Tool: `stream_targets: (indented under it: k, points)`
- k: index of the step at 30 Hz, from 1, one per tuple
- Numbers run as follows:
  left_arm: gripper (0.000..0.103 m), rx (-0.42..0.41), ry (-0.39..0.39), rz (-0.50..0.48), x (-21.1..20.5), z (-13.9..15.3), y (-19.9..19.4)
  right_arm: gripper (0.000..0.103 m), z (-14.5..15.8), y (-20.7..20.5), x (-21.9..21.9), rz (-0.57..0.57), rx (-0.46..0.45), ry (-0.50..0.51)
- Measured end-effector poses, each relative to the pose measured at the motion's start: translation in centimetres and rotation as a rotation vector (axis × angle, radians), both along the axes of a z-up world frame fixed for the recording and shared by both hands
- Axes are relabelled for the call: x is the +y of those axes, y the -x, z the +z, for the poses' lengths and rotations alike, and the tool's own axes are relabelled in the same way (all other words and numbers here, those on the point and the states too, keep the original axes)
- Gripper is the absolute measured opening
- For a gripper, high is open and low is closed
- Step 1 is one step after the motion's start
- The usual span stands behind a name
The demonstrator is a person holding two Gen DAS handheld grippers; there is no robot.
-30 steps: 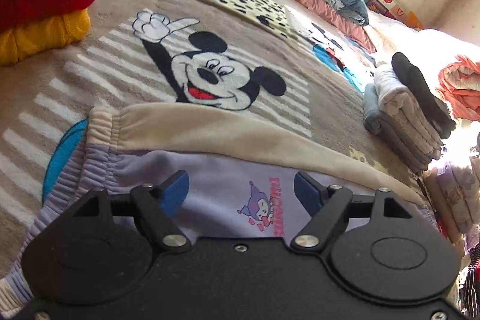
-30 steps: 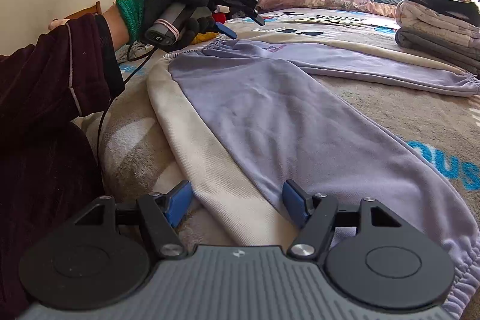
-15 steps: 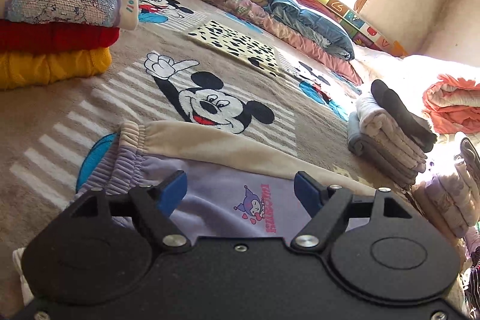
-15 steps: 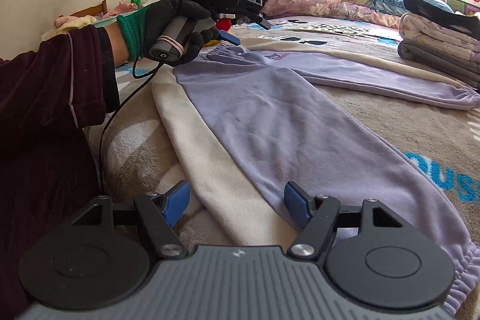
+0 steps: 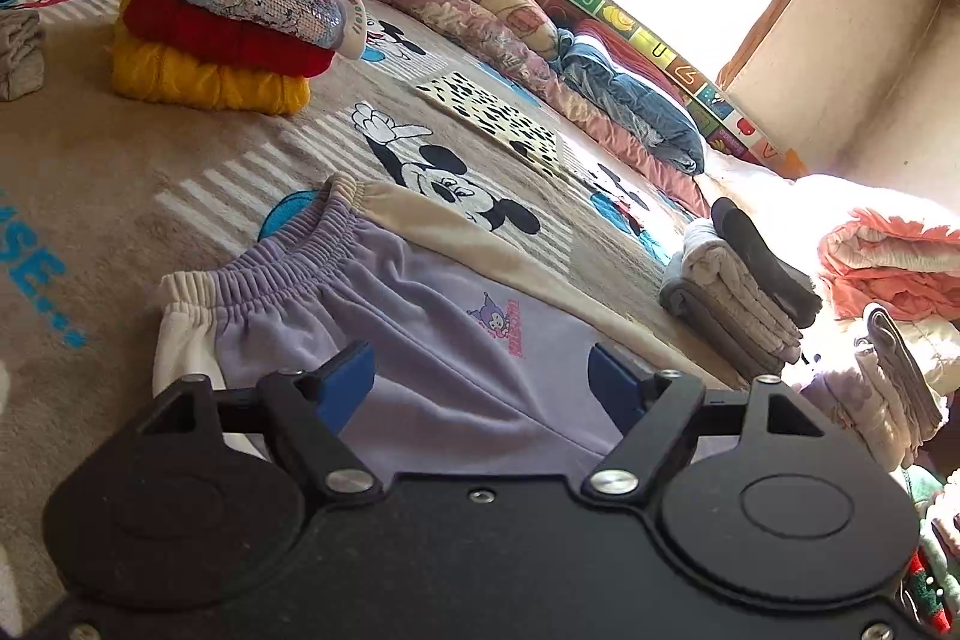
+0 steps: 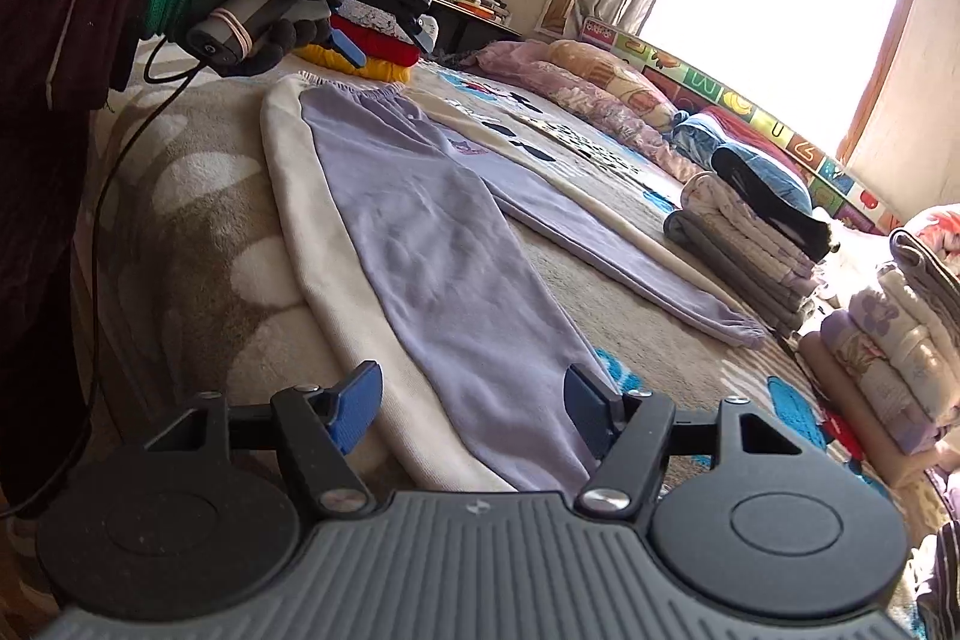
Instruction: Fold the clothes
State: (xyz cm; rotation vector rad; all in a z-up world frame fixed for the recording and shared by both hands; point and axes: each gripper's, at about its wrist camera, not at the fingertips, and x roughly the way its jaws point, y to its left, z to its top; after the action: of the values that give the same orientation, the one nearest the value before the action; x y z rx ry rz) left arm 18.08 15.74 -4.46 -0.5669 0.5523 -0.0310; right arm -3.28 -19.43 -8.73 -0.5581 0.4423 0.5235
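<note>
1. Looking along the left gripper [image 5: 480, 388], its blue pads stand wide apart with nothing between them, above the waist of the lilac fleece trousers with cream side stripes [image 5: 420, 316]; these lie flat on the beige cartoon-print bed blanket [image 5: 150, 160], elastic waistband puckered, near a red, yellow and white stack of folded clothes [image 5: 228, 46]

2. Seen from the right gripper [image 6: 474, 409], equally wide and empty over one ankle cuff, both legs lie splayed in a V. The gloved left hand [image 6: 252, 4] hovers by the waistband. My guess: the trousers are laid out ahead of a fold; next, one leg wants gripping at cuff and waist and laying over the other
</note>
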Motion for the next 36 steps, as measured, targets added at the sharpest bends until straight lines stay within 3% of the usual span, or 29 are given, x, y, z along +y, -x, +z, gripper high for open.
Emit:
stream_targets:
  k: [3, 5, 10, 25, 27, 28, 30, 33, 36]
  points:
    - [0.078, 0.017, -0.002, -0.013, -0.6, -0.6, 1.7, 0.061, -0.7, 0.9, -0.4, 0.001, -0.018, 0.103]
    - [0.078, 0.022, -0.015, -0.02, -0.9, -0.8, 2.5, 0.052, -1.2, 1.5, -0.7, 0.002, -0.031, 0.171]
    - [0.078, 0.036, -0.002, -0.01, -0.2, -1.4, 4.2, 0.048, -2.4, 2.7, -1.3, 0.004, -0.064, 0.328]
    - [0.078, 0.04, 0.033, 0.073, 3.9, -1.8, 5.3, 0.044, -4.8, 2.3, -0.9, 0.029, -0.21, 0.516]
    - [0.078, 0.026, 0.029, 0.095, 5.2, -1.6, 5.6, 0.039, -5.1, 2.1, -0.8, 0.031, -0.232, 0.526]
    - [0.078, 0.015, 0.031, 0.106, 5.8, -1.5, 5.7, 0.026, -5.2, 2.1, -0.8, 0.032, -0.244, 0.531]
    - [0.078, -0.024, 0.018, 0.117, 7.0, -1.0, 6.2, 0.021, -4.9, 2.0, -1.2, 0.029, -0.23, 0.491]
    - [0.078, -0.094, -0.137, 0.074, 7.3, 0.6, 7.1, 0.019, -4.0, 1.8, -1.9, 0.011, -0.202, 0.399]
    - [0.078, -0.166, -0.507, -0.028, 5.1, 1.6, 8.3, 0.019, -2.7, 1.3, -3.0, -0.044, -0.188, 0.28]
